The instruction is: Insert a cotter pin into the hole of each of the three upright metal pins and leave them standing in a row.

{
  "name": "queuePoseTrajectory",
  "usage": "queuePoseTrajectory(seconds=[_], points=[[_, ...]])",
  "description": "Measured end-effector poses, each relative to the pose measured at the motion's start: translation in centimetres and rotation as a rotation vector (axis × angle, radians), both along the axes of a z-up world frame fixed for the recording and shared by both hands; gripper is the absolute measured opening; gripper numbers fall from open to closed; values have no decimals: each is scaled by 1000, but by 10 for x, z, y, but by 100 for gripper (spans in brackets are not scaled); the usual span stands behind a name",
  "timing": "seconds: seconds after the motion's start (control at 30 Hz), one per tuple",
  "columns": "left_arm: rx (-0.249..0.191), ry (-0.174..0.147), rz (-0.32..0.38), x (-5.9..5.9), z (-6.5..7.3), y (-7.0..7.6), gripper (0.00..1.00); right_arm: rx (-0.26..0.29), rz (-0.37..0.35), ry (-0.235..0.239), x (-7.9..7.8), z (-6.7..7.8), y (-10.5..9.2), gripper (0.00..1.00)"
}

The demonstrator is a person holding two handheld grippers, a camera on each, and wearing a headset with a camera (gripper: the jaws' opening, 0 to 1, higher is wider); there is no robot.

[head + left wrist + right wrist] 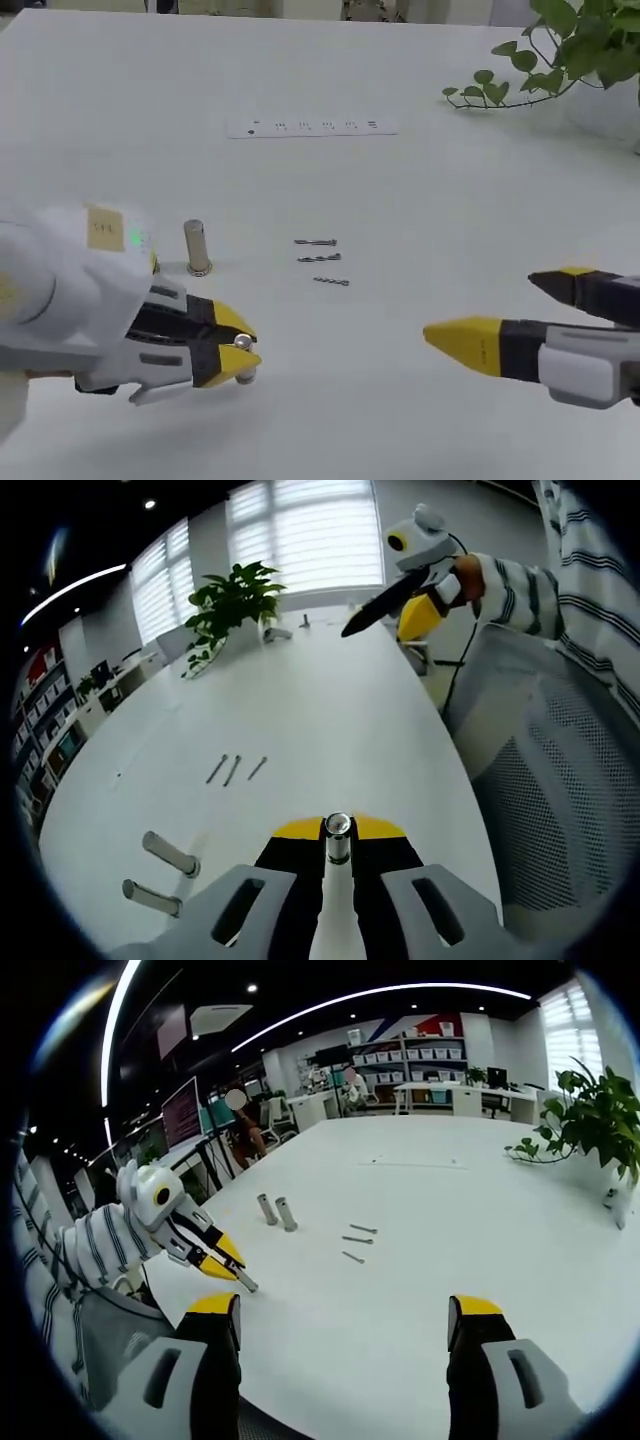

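Gripping stiff, likely slick metal pin (338,845) in left hand-held gripper (245,357), with right hand-held gripper (342,1307) wide; pinch thin, probably light cotter pins (320,257) mid-shank

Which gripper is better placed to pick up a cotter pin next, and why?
Right. The right gripper is open and empty, its jaws pointing toward the three cotter pins. The left gripper is shut on a metal pin, so it cannot take one.

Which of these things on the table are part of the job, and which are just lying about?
Job: three cotter pins, two standing metal pins, third metal pin held in the left gripper.
Lying about: power strip, plant.
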State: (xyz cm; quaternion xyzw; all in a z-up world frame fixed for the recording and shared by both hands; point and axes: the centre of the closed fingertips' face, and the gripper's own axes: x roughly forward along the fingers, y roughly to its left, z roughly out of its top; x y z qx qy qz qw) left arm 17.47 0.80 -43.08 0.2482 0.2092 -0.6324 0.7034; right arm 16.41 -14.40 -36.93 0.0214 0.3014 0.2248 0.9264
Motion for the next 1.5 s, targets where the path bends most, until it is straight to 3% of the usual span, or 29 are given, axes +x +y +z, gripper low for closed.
queuePoseTrajectory(seconds=[0.17, 0.73, 1.37, 1.5], points=[[23, 4, -15, -3, -8, 0, 5, 1, 4, 2, -1, 0, 1, 84], [29, 21, -18, -6, -18, 0, 5, -2, 15, 13, -3, -4, 4, 83], [0, 56, 47, -1, -19, 3, 6, -3, 26, 18, -3, -6, 8, 82], [4, 54, 56, -1, -18, 5, 17, -3, 29, 19, -3, -6, 9, 82]])
